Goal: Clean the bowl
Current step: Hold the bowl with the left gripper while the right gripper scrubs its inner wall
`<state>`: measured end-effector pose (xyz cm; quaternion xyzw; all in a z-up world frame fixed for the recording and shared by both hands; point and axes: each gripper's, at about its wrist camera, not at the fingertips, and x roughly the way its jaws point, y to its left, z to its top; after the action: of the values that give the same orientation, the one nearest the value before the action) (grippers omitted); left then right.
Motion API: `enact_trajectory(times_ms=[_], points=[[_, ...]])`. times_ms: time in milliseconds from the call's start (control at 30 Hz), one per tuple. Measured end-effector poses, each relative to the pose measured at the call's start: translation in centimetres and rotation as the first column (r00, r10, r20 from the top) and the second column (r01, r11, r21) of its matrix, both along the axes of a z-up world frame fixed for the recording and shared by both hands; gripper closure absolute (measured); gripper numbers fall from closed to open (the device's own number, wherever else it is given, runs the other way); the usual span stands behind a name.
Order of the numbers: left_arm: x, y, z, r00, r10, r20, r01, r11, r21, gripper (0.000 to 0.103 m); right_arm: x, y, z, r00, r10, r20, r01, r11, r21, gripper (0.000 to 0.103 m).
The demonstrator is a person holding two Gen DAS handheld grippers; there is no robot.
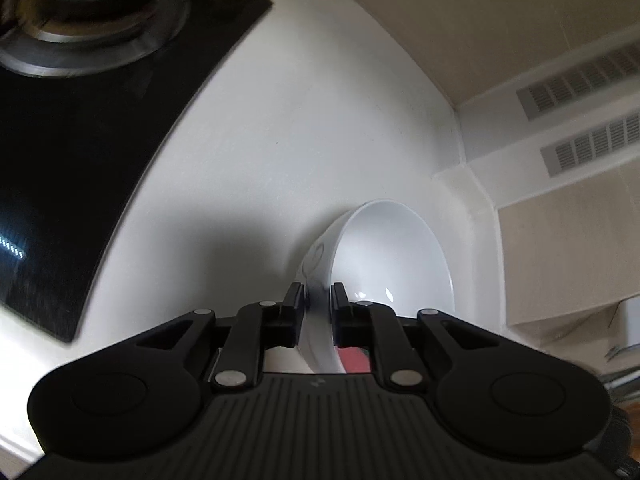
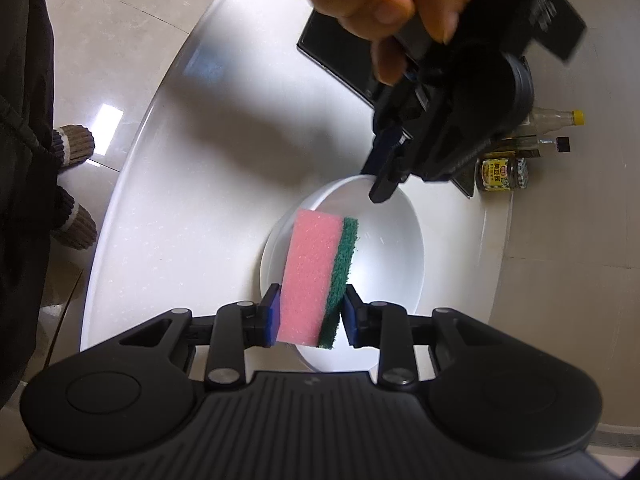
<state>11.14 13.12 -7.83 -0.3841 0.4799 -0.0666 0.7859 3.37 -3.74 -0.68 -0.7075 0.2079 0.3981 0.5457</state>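
Bowl (image 2: pixel 376 248): white, sitting on the white desk (image 2: pixel 192 216) toward its far edge, short of the jars and bottles (image 2: pixel 520 152) along that edge and beside the black hob (image 1: pixel 80 160). Pinched at the rim by the left hand-held gripper (image 1: pixel 318 300), one pad inside the wall and one outside, apparently tipped a little, probably to steady it and expose the inside for wiping. Gripped from above by a person's hand (image 2: pixel 384 4), that gripper reaches in over the far rim in the right wrist view. Sponge (image 2: pixel 316 276), pink foam with a green scouring layer, clamped upright in the right hand-held gripper (image 2: pixel 310 316), poised over the near side of the basin, seemingly ready to scrub. Contact between sponge and bowl: cannot tell.
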Motion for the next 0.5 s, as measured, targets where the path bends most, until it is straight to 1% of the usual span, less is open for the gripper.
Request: enact_trajectory(times_ms=[33,100,167,200,233,300,433,500], points=[[-0.9,-0.3,0.1,1.000,0.022,0.006,-0.022,1.000,0.001,0.090,0.1,-0.2,0.4,1.000,0.002,0.000,-0.002,1.000,0.003,0.076],[-2.3,-1.2,0.1,0.999,0.042,0.010,-0.042,0.999,0.012,0.090,-0.1,0.0,0.3,1.000,0.007,-0.001,-0.007,1.000,0.010,0.076],[-2.8,-1.9,0.1,0.999,0.051,0.012,-0.052,0.998,0.031,0.087,-0.4,0.4,0.1,1.000,0.012,-0.002,-0.012,1.000,0.015,0.076],[-2.9,-2.2,0.1,0.999,0.049,0.015,-0.050,0.998,0.047,0.085,-0.6,0.6,0.3,1.000,0.017,-0.003,-0.017,1.000,0.020,0.076],[-2.8,-2.3,0.0,0.999,0.047,0.017,-0.047,0.997,0.056,0.085,-0.7,0.7,0.2,1.000,0.021,0.000,-0.021,1.000,0.018,0.076],[-2.4,-2.1,-0.1,0.999,0.047,0.014,-0.047,0.998,0.050,0.085,-0.9,1.0,-0.3,1.000,0.029,0.009,-0.030,0.999,0.015,0.076],[-1.4,-2.0,0.1,1.000,0.016,0.027,-0.018,0.996,0.088,0.086,-0.9,0.6,-0.4,0.999,0.041,0.023,-0.041,0.999,0.021,0.076],[-0.7,-2.0,0.1,0.999,0.021,0.028,-0.024,0.995,0.093,0.086,-1.0,0.0,-0.6,0.997,0.063,0.045,-0.063,0.998,-0.003,0.076]])
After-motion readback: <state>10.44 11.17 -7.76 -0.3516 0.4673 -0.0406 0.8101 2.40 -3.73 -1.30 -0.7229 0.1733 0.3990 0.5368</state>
